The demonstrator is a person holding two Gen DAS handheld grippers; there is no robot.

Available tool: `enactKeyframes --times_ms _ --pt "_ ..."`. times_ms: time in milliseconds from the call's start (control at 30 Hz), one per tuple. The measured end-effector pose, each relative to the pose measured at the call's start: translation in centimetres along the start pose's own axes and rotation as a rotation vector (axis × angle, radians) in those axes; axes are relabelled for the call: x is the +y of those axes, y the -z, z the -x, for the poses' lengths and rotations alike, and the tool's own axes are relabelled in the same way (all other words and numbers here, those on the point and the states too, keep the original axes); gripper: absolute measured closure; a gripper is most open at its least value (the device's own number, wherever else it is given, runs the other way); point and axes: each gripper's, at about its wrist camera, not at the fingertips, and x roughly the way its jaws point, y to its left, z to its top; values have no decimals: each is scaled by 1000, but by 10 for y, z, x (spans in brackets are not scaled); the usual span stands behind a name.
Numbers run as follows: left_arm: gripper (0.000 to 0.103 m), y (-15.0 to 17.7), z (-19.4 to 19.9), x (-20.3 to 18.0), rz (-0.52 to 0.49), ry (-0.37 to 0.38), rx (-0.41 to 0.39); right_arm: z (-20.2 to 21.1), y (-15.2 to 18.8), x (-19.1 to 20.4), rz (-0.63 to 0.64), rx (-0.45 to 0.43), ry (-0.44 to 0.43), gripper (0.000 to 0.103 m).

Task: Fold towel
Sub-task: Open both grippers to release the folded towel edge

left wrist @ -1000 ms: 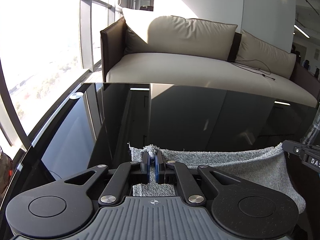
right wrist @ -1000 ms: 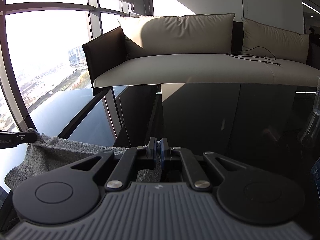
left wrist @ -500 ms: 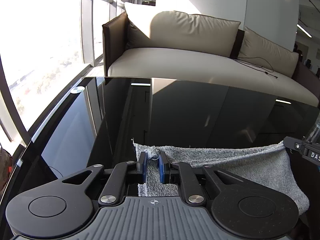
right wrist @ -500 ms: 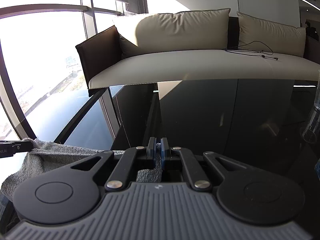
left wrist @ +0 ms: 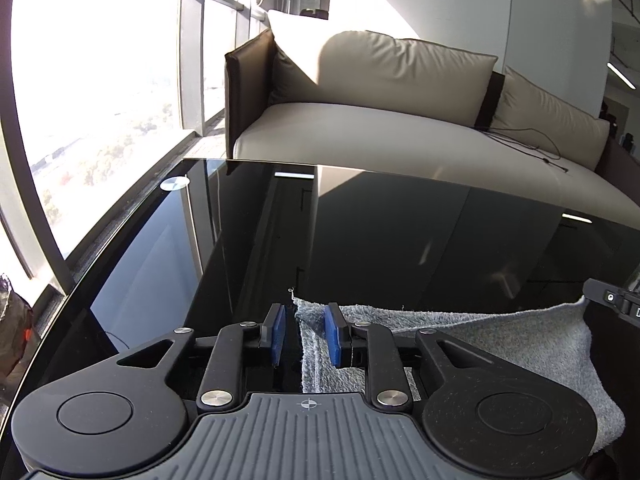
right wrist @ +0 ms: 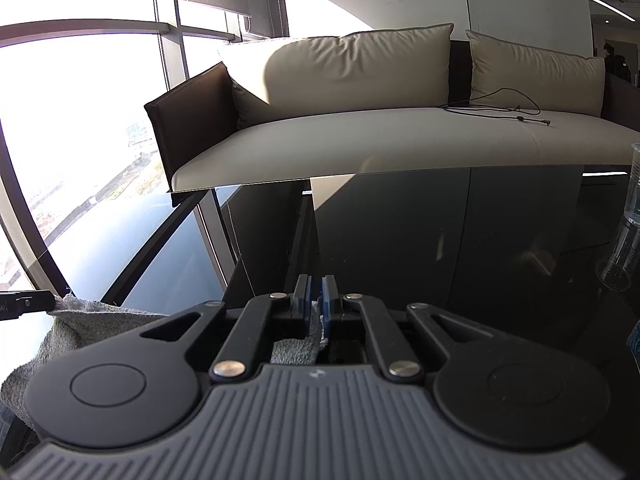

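While the left gripper (left wrist: 306, 334) stands with its blue pads apart around a corner of the grey towel (left wrist: 500, 338), the right gripper (right wrist: 316, 302) pinches the other corner. Beyond, the towel lies on the black table (left wrist: 360, 232), before a sofa (left wrist: 400, 136).

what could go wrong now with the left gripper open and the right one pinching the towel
1. The right gripper alone pinches the towel; lifting or pulling might drag the fold askew on the glossy black table.
2. The left gripper is open astride the corner and could snag it.
3. The clear plastic cup could get knocked.
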Motion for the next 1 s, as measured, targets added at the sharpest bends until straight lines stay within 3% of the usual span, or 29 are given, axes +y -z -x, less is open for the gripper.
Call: enactKeyframes --times_ms 133,200,333,467,633,1000 --pt "69 -3 3 1 7 -8 -20 2 -2 -3 -3 -17 10 89" --pt "63 -4 4 2 3 -18 -25 4 -3 -4 -8 -19 3 88" --pt "62 -6 6 2 -11 -11 -7 7 -3 2 31 -7 -26 88" --pt "55 -3 10 -3 -81 9 29 9 -2 8 65 3 -55 88" --pt "56 4 9 -17 -177 18 33 8 1 15 80 25 -64 88" --pt "57 13 -10 -17 -173 -44 60 6 7 14 75 59 -44 87"
